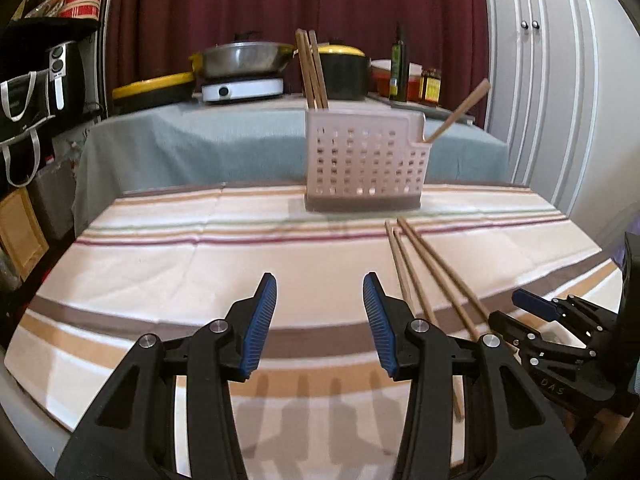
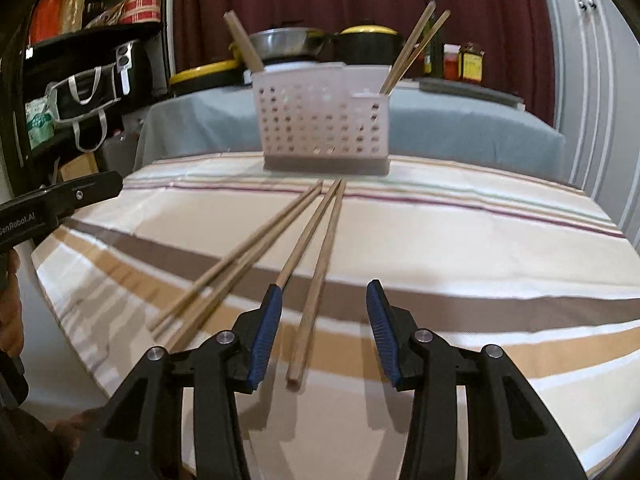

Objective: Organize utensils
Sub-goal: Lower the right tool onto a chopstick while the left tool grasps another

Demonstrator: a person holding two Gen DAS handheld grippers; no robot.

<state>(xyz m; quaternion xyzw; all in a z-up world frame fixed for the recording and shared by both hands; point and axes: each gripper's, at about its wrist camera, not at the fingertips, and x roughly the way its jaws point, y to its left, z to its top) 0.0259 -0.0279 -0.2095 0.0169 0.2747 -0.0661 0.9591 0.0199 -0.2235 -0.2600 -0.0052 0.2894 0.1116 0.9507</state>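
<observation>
**Wooden chopsticks: some in the holder, four left to go**

Wooden chopsticks (image 2: pixel 308 264) are lying loose on the striped cloth (image 2: pixel 480 248) covering the surface, four of them fanning out from just in front of the pale perforated holder (image 2: pixel 320 124). A few are already standing in the holder: in the right wrist view, one is leaning out at its left end and a pair at its right end.

The right tool (image 2: pixel 320 328) is hanging just over the near ends of the loose ones with its jaws spread wide and nothing in them. One stick is lying right between the blue pads (image 2: pixel 266 332), and its neighbour is running under the left pad, so that's looking like the next pick to me. The left tool (image 1: pixel 320 320) is also spread wide and holding nothing, hovering over bare cloth to the left of the sticks.

My take on doing this well: I'd be lowering the right tool so only the middle stick is sitting between the pads, closing a bit up from the end so it isn't swinging. The neighbour is close enough to get pinched along with it. Then I'd be tipping it upright and aiming for a compartment, since a long stick coming in at an angle could be nudging that light holder over.
</observation>
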